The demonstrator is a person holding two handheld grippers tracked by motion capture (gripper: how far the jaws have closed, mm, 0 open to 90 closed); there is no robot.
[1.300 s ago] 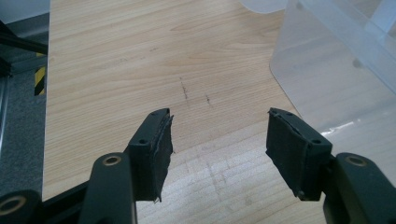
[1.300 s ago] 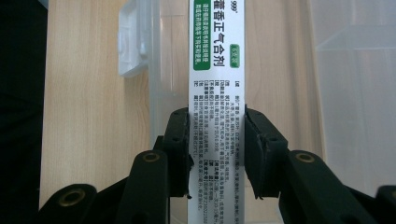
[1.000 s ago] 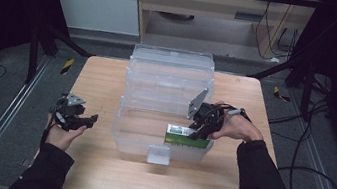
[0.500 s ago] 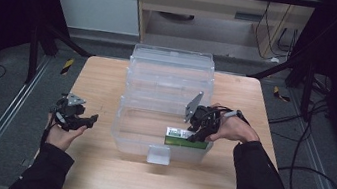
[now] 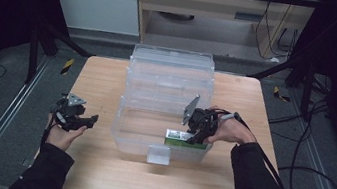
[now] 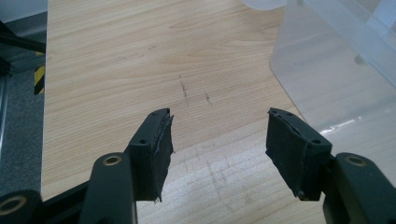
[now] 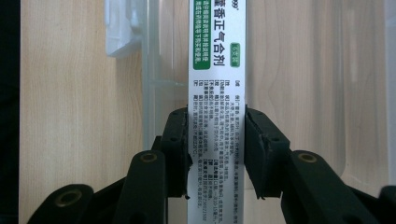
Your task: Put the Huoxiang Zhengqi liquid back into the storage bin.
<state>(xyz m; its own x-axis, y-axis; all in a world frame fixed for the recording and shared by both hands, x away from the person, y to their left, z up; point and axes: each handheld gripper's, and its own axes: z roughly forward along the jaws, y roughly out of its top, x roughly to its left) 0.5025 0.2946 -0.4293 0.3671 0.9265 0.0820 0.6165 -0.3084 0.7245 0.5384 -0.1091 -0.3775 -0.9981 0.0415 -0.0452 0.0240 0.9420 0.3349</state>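
The left hand-held gripper [image 5: 88, 119] hangs over bare wood of the desk [image 5: 94, 174], its pads [image 6: 161, 144] spread wide apart with nothing between them; the clear plastic bin [image 6: 336, 70] lies just off to its right. Further right, the right hand-held gripper [image 5: 196, 138] reaches down into the front compartment of that bin and clamps a long medicine box [image 7: 217, 93] across its narrow sides, both pads touching it. The box is white with a green edge and a green rounded label. It carries large Chinese characters in green, then dense small black Chinese print, too fine to read. It extends straight ahead of the right hand-held gripper, along the bin's front wall.
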